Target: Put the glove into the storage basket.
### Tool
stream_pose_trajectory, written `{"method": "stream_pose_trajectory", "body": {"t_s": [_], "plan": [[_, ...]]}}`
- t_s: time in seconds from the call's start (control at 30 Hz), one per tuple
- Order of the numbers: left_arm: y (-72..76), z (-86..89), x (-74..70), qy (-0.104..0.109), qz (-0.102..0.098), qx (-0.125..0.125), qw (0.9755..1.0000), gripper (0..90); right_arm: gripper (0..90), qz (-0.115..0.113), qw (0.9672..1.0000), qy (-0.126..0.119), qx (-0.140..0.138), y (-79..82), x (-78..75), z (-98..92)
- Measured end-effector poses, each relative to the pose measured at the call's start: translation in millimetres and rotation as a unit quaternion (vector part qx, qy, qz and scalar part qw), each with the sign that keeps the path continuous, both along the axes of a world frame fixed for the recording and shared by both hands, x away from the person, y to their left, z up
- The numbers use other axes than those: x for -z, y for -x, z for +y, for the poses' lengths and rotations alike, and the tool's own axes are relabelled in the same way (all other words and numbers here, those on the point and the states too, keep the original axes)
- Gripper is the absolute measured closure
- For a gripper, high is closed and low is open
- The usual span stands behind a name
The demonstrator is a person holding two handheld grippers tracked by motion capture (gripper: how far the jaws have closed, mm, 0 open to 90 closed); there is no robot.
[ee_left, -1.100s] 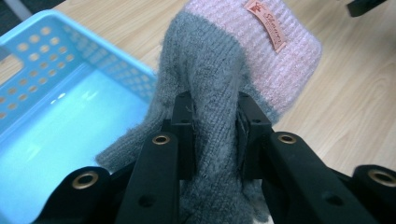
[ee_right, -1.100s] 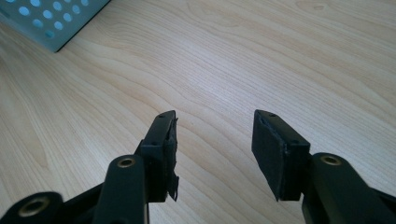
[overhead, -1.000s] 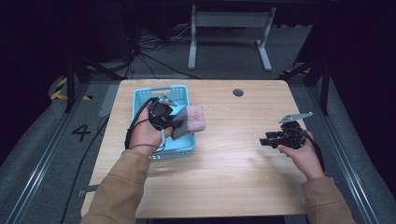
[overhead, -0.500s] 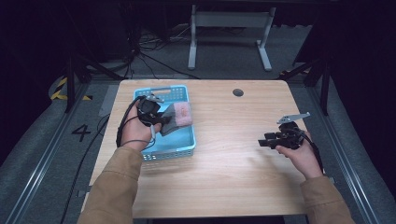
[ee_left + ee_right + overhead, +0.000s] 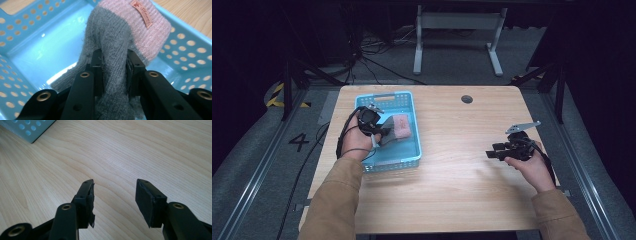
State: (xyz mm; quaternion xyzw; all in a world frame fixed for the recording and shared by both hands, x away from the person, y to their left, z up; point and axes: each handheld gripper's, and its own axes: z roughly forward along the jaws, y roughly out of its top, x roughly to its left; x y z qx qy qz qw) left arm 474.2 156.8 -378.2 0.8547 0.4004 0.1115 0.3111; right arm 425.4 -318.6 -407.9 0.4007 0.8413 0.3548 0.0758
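**Left claw clamps glove over basket, right claw idle**

Nearest the person: tan sleeves come in from the bottom of the high view. Right hand (image 5: 532,167) holds the right claw (image 5: 493,153) low over the light wooden worktop (image 5: 462,185) at its right side, jaws spread apart with nothing between them; right gripper view shows bare wood grain under the gap of the right claw (image 5: 113,195) and a corner of the basket (image 5: 27,130) top left.

Further in, left side: left hand (image 5: 357,145) holds the left claw (image 5: 384,134) inside the light blue perforated plastic basket (image 5: 412,152). Left gripper view: left claw (image 5: 113,71) jaws pressed onto a fold of the grey knitted glove with pink ribbed cuff (image 5: 117,42), small tag on the cuff. Glove (image 5: 396,129) sits within the basket walls; cannot tell if its lower end touches the basket floor (image 5: 50,55).

Far edge of worktop: round dark cable hole (image 5: 467,99). Beyond it, a grey metal stand (image 5: 457,35) on the floor.
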Motion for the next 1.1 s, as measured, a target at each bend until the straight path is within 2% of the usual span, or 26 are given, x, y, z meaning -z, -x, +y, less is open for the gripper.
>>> {"method": "stream_pose_trajectory", "body": {"t_s": [0.07, 0.53, 0.63, 0.93, 1.1], "plan": [[-2.2, -1.8, 3.2, -0.006, 0.003, 0.001, 1.0, 72.5, 50.0, 0.001, 1.0, 0.0, 0.0, 0.5, 0.0, -0.8], [-15.9, -10.5, 26.0, -0.005, 0.02, 0.005, 0.9998, 72.1, 49.8, 0.004, 0.9999, 0.002, 0.009, 6.1, 3.3, -8.0], [-19.6, -14.1, 32.7, -0.016, 0.028, 0.008, 0.9995, 72.0, 49.7, 0.005, 0.9999, 0.002, 0.012, 6.9, 3.7, -9.4], [-25.7, -20.5, 39.5, -0.04, 0.034, 0.005, 0.9986, 71.3, 49.4, 0.004, 0.9998, 0.007, 0.02, 11.7, 5.2, -15.0], [-28.9, -19.0, 43.3, -0.038, 0.045, -0.005, 0.9982, 69.4, 48.6, 0.006, 0.9997, 0.008, 0.024, 14.5, 5.3, -17.3]]}}
